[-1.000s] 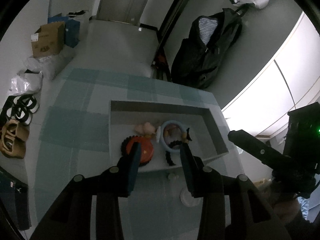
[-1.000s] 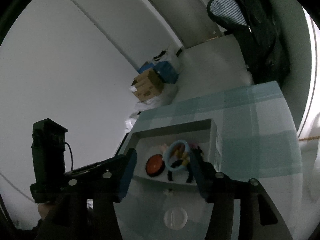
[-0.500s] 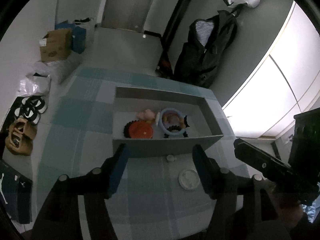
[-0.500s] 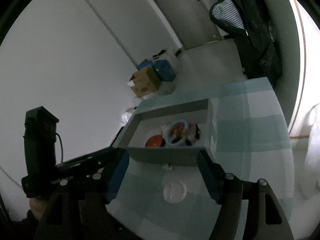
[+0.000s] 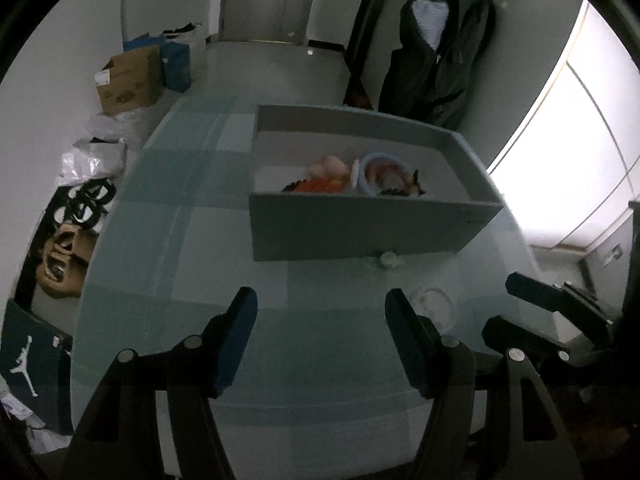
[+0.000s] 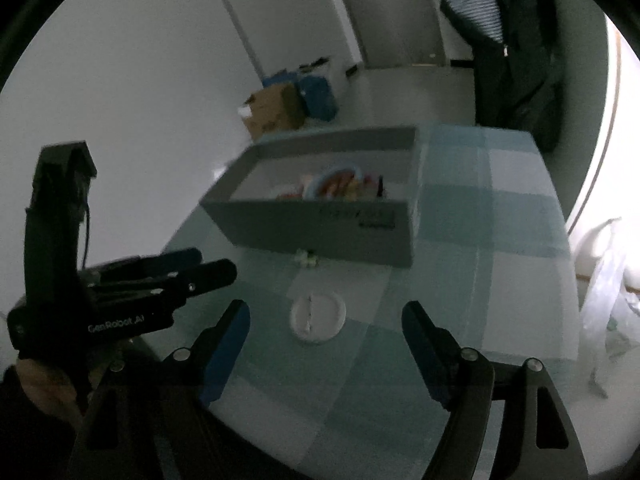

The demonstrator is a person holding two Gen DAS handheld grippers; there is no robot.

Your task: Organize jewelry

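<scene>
Ahead: the box (image 5: 360, 232) has its near wall across my path; I could get in only over the rim.
Before the box: a small white bit (image 5: 389, 259) lies touching or just beside that wall, and a white lid (image 6: 318, 314) lies on the table (image 5: 180, 264) nearer me.
Between my fingers (image 5: 236, 332): bare cloth, both pairs spread wide.
Inside the box: trinkets crowd the middle; floor shows at both ends.
Right: my other fingers (image 5: 532, 296) stand close by.
</scene>
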